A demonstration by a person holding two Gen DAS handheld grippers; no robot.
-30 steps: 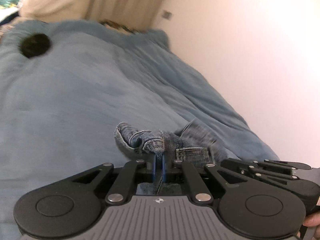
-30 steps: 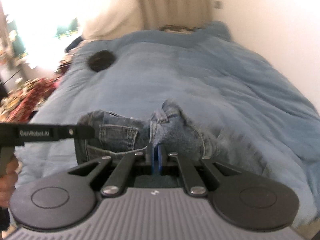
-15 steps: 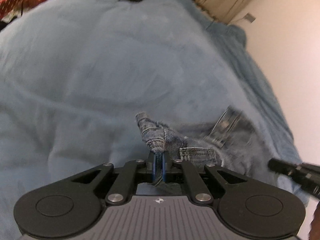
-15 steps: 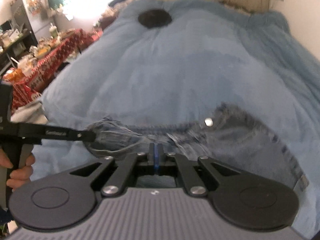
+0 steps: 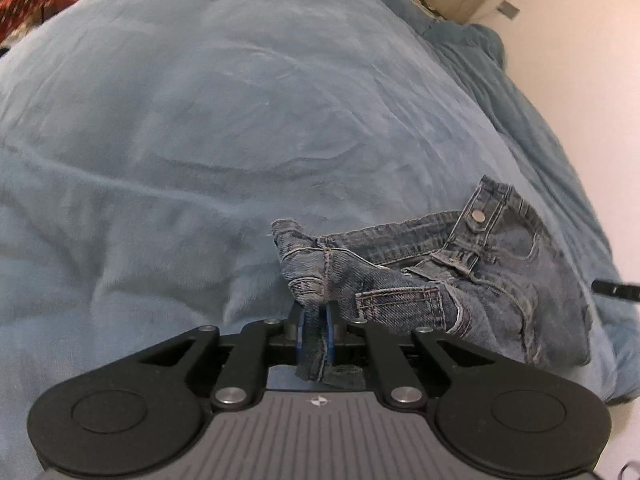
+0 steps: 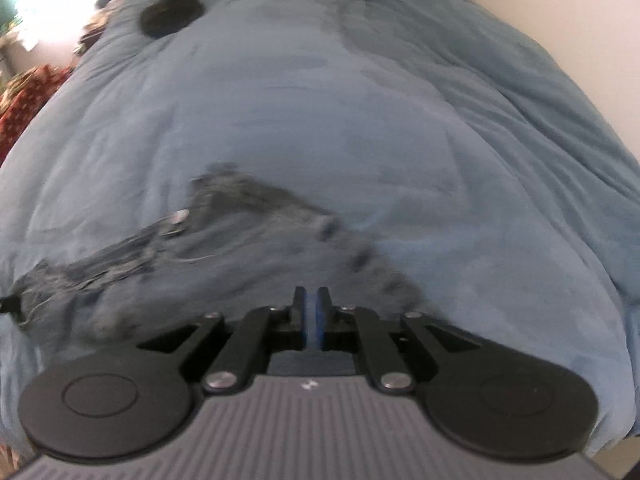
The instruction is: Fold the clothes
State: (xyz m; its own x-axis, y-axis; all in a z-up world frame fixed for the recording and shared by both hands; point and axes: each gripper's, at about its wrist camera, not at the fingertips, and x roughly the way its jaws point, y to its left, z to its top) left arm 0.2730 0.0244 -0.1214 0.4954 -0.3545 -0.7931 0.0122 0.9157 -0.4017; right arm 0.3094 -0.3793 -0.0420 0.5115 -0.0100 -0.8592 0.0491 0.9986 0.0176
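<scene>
Denim strip between its blue pads, the left gripper has just begun easing its jaws; the right gripper, jaws parting a sliver, holds nothing visible. The jeans lie just beyond, on the blue blanket. Best to release fully before withdrawing. Beyond the jeans, a dark round object and pale wall.

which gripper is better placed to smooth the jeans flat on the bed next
Left. The left gripper, jaws just eased, still has denim from the jeans between its pads; the right gripper shows a bare gap.
</scene>
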